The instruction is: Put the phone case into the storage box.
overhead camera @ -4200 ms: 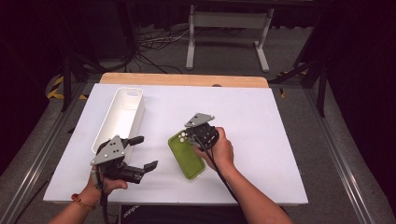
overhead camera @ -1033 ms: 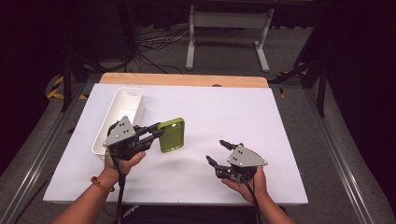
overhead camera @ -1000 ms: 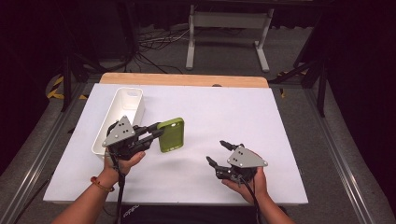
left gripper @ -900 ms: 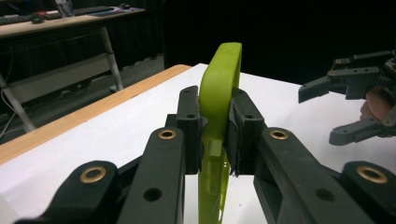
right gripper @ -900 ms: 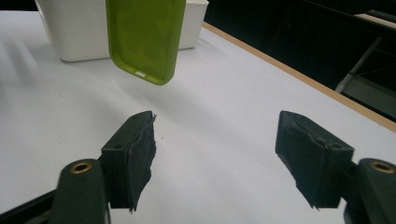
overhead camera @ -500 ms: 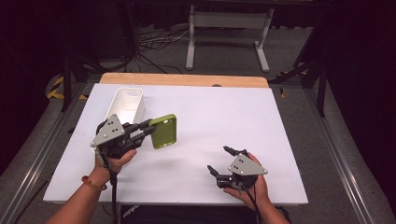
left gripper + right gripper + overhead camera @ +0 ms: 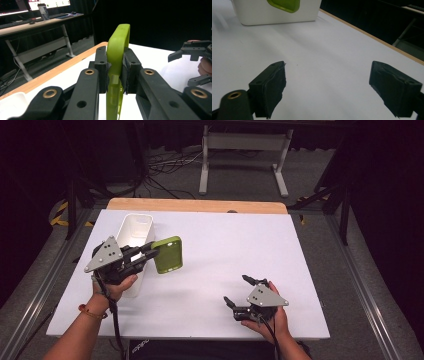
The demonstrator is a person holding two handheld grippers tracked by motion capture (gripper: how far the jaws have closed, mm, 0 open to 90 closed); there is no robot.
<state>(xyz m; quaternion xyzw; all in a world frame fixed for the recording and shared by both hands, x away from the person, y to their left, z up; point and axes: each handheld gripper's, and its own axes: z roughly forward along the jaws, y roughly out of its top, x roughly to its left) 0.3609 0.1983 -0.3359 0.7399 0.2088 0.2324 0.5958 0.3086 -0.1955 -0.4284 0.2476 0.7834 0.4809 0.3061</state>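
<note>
Beside the white bin, the left gripper gripped a green phone case.
Far from the bin, the right gripper stayed wide open above the surface.

lab/studio | black drapes – floor cables – desk w/ monitors

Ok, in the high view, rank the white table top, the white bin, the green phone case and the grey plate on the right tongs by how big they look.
Largest to smallest:
1. white table top
2. white bin, partly hidden behind the left tongs
3. green phone case
4. grey plate on the right tongs

The case is held off the table, nearer the camera, which may enlarge it slightly.
</note>
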